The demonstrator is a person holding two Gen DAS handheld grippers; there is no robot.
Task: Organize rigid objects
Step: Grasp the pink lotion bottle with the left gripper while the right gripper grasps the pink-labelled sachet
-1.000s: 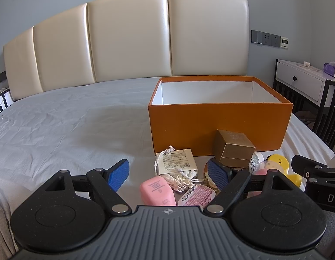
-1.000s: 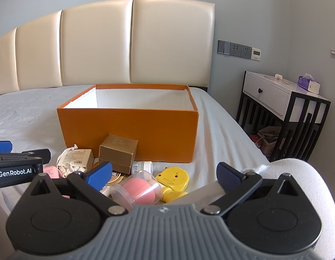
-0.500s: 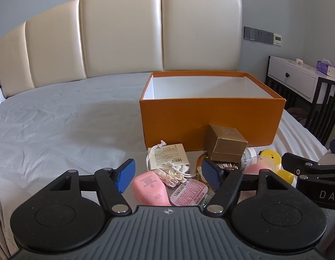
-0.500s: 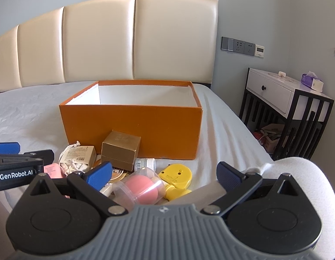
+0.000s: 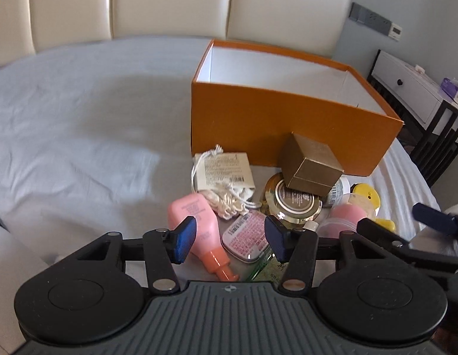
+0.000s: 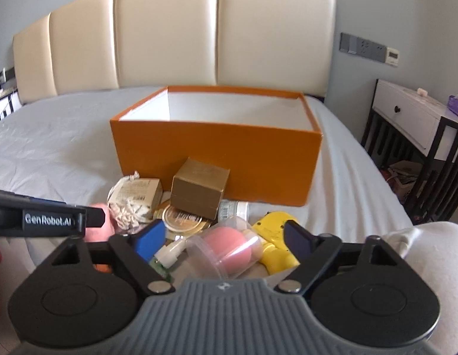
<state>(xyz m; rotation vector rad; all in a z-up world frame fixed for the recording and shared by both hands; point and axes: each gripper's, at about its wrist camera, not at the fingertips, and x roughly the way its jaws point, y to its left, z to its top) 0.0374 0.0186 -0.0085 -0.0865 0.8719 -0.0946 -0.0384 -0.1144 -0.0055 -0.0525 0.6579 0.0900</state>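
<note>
An open orange box (image 5: pixel 276 124) (image 6: pixel 217 159) stands on the bed, white inside, nothing visible in it. A pile lies in front of it: a gold box (image 5: pixel 311 164) (image 6: pixel 199 188), a gold-lidded jar (image 5: pixel 294 202), a tagged cloth pouch (image 5: pixel 223 171), a pink bottle (image 5: pixel 199 222), a pink tin (image 5: pixel 248 236), a clear cup with a pink sponge (image 6: pixel 226 248) and a yellow toy (image 6: pixel 273 233). My left gripper (image 5: pixel 230 238) is open above the pink bottle and tin. My right gripper (image 6: pixel 223 236) is open around the clear cup.
The bed sheet (image 5: pixel 80 124) stretches left of the pile. A cream headboard (image 6: pixel 199 38) is behind the box. A white nightstand with a black frame (image 6: pixel 418 136) stands right of the bed. A white pillow (image 6: pixel 430 254) lies at the near right.
Both grippers moved forward and tilted down over the pile. The left gripper's fingers have drawn somewhat closer together; the right one now brackets the clear cup.
</note>
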